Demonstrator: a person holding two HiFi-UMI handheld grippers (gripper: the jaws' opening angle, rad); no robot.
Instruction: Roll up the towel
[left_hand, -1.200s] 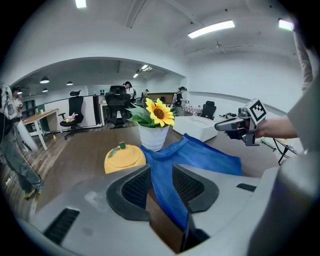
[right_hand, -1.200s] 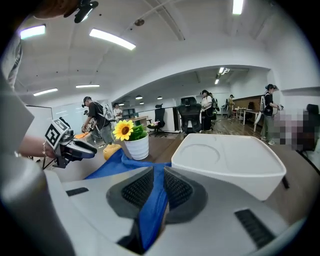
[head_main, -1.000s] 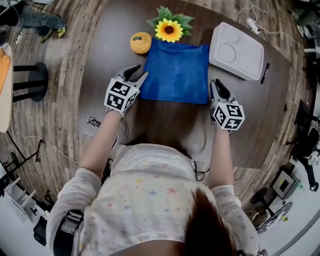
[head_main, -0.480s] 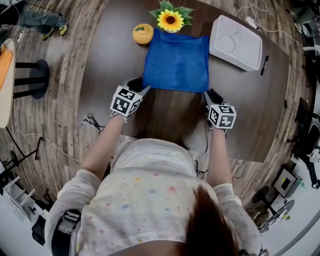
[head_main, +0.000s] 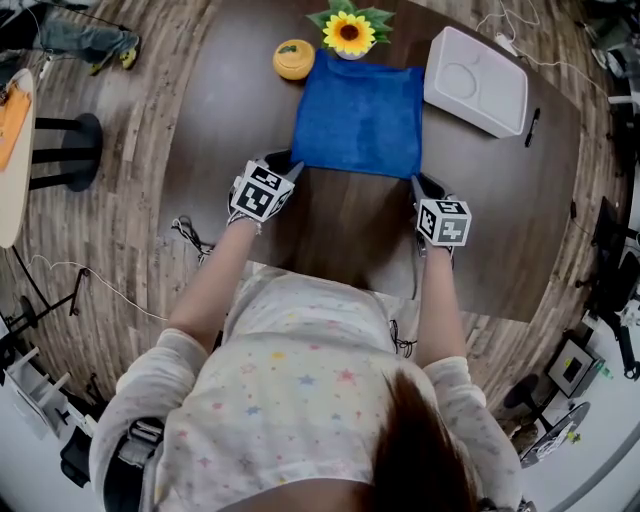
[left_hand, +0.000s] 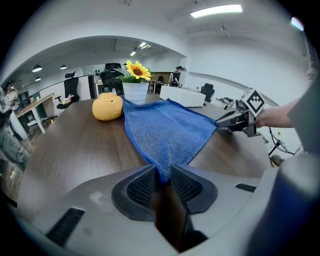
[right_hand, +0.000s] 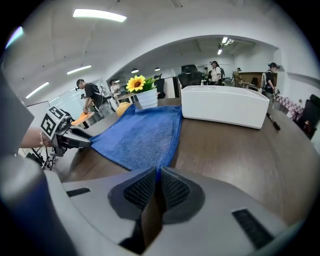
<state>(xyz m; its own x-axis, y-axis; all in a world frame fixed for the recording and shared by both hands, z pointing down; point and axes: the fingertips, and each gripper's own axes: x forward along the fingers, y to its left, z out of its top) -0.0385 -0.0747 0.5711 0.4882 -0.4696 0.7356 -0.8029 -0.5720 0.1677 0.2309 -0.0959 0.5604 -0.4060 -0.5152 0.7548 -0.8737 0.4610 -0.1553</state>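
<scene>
- Two-handed, clamped near corners of towel: left gripper centre left, right gripper centre right.
- Lay stretched toward frame top, long axis away from jaws.

No legible text/labels anywhere; only square marker patterns on tool cubes.

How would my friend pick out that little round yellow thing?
On the dark table, find the far left corner of the blue towel. There, left of the sunflower, sits the yellow thing: small, round, plain, unlike the flat white tray on the right.
</scene>
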